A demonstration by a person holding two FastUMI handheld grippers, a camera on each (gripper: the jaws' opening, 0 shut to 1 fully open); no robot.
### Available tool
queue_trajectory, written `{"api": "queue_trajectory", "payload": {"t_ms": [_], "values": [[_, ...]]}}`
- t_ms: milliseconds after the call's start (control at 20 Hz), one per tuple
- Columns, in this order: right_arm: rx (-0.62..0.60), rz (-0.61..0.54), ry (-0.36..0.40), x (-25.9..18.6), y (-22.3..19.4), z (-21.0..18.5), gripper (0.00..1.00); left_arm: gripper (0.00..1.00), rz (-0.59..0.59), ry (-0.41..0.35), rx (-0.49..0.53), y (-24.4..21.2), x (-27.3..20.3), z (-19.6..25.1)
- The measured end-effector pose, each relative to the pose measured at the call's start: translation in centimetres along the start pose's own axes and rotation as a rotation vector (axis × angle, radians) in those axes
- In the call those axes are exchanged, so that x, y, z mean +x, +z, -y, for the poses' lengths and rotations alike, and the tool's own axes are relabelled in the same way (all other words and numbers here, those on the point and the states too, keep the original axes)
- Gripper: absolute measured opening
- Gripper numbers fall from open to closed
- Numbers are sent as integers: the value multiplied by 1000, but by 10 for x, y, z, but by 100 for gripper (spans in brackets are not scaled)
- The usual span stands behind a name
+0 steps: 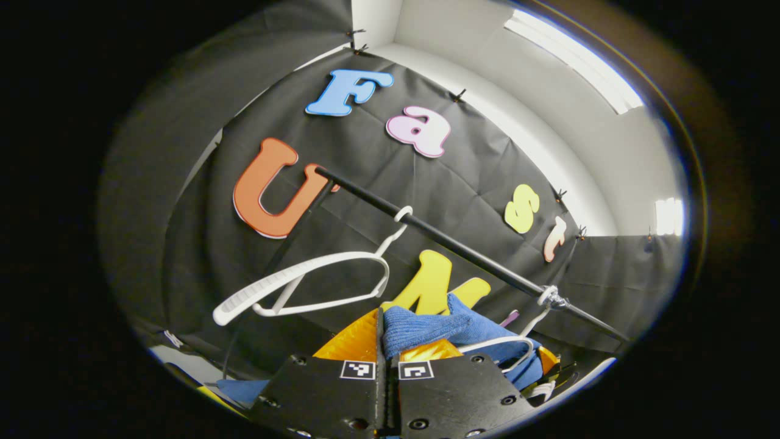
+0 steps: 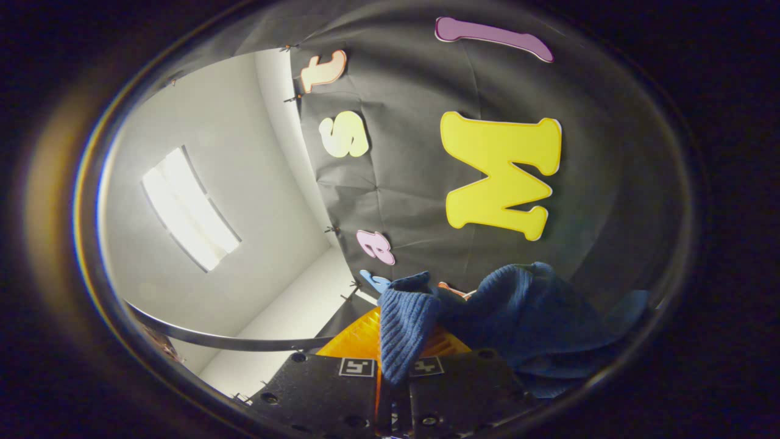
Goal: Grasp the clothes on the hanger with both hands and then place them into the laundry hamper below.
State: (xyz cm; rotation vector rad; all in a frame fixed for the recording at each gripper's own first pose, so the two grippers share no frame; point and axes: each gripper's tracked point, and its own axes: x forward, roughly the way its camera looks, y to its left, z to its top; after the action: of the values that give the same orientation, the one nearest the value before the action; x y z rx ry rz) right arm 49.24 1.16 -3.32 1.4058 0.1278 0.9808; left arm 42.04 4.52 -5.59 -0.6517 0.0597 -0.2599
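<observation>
The blue knit garment [image 1: 426, 326] bunches up just above my left gripper [image 1: 387, 350], whose fingers are shut on a fold of it. Part of the garment still drapes over a white hanger [image 1: 515, 342] that hooks onto the black rail [image 1: 463, 250] at the right. In the right gripper view the same blue knit garment [image 2: 530, 311] hangs to the right. A ribbed edge of it [image 2: 402, 335] is pinched between the fingers of my right gripper [image 2: 393, 366], which is shut on it.
An empty white hanger [image 1: 304, 283] dangles tilted from the rail left of the garment. The black cloth wall stands close behind. A dark curved bar [image 2: 244, 342] crosses the lower left of the right gripper view, under a white ceiling with a light panel [image 2: 189, 210].
</observation>
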Motion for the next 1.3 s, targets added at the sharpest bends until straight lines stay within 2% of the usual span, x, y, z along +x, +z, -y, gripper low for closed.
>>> {"api": "queue_trajectory", "payload": {"t_ms": [200,250,300,350,400,450,500,550,650,700,900,1000,1100,1300], "values": [[65,23,-23,-11,12,19,5,5,-62,-46,-75,-20,2,-8],[91,37,-15,-15,16,22,5,0,-56,-55,-90,-22,2,-8],[112,40,-12,-17,15,27,5,5,-53,-64,-105,-23,4,-8],[132,45,-13,-18,16,30,5,0,-50,-68,-127,-24,5,-9],[144,52,-26,-17,16,36,5,5,-48,-74,-151,-24,6,-11],[144,58,-28,-17,16,39,5,5,-41,-80,-174,-22,4,-11],[139,60,-36,-18,13,40,5,0,-35,-81,-189,-21,3,-13],[131,60,-45,-16,14,43,5,5,-33,-83,-202,-22,2,-15],[131,71,-65,-10,16,44,5,5,-29,-84,-217,-26,4,-13],[142,80,-70,-12,14,45,5,0,-29,-80,-229,-28,1,-14],[158,86,-75,-15,14,45,5,0,-9,-67,-288,-30,-2,-16],[187,93,-57,-16,18,38,5,0,-9,-76,-330,-34,-3,-14],[217,90,14,-22,18,21,6,0,-25,-69,-337,-40,-2,-12],[120,21,77,-34,6,-5,5,0,-10,-102,-291,-27,-6,2]]}}
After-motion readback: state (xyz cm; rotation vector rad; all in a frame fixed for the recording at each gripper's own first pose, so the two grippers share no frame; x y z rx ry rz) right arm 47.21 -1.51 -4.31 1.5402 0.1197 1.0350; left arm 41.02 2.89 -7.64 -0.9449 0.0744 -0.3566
